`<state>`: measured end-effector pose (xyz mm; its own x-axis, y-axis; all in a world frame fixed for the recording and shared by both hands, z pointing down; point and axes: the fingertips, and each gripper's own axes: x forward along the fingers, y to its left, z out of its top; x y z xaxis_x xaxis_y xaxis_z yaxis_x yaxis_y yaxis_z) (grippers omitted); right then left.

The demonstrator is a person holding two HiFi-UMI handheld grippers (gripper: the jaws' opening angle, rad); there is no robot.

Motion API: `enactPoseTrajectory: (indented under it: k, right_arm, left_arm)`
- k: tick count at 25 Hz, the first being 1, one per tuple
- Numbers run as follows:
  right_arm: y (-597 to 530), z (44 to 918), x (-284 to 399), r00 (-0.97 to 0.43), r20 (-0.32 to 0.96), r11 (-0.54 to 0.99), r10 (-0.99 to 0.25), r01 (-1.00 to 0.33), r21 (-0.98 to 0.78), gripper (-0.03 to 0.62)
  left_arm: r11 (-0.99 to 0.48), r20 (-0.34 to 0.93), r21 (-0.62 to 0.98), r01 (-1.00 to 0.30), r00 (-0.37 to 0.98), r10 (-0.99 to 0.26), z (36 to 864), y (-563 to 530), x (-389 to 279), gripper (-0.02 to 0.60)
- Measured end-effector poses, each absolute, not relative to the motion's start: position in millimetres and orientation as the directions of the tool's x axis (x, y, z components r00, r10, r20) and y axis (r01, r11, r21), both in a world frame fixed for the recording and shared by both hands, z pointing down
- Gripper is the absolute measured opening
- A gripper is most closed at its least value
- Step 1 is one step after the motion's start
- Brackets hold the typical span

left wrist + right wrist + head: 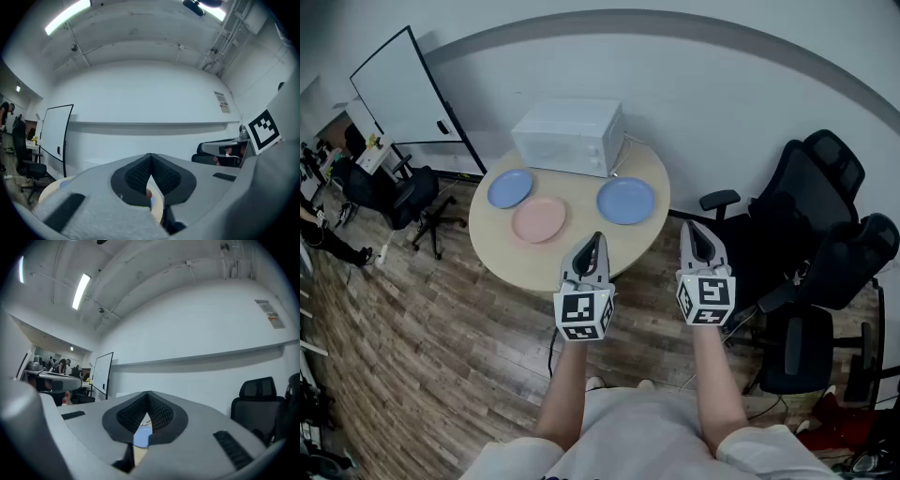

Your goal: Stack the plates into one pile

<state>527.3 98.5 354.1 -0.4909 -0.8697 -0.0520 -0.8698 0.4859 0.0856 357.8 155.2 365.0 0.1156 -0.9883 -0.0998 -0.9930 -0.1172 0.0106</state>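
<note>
Plates lie unstacked on the round counter [525,264]: the left blue plate [509,188], the pink plate [539,219] just beside it, and the right blue plate [626,200] farther off, all before a white microwave [570,136]. My left fingers [592,251] and right fingers [701,242] are both pressed together, holding nothing, near the counter's front edge.

Office: whiteboard [403,89], swivel chairs [811,220]

Three round plates lying flat and unstacked on the round table [572,258], light blue plate [510,188] at the tabletop's 10 o'clock, pink plate [539,219] at 8 o'clock just beside it, second blue plate [626,201] at 3 o'clock, apart from both.
</note>
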Motion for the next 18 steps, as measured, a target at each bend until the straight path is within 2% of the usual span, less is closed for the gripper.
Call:
enactPoseTrajectory:
  k: [9,18]
  right_arm:
    - [97,367,555,-0.533,-0.031,0.531,-0.846,-0.846,0.049,0.014]
    - [91,396,537,-0.633,0.018,0.632,-0.774,-0.774,-0.027,0.014]
  left_arm:
    - [-0.081,-0.086,0.085,-0.993,0.073,-0.994,364,162,378,0.011]
    - [-0.055,-0.031,0.092,-0.994,0.052,-0.998,381,161,387,0.011]
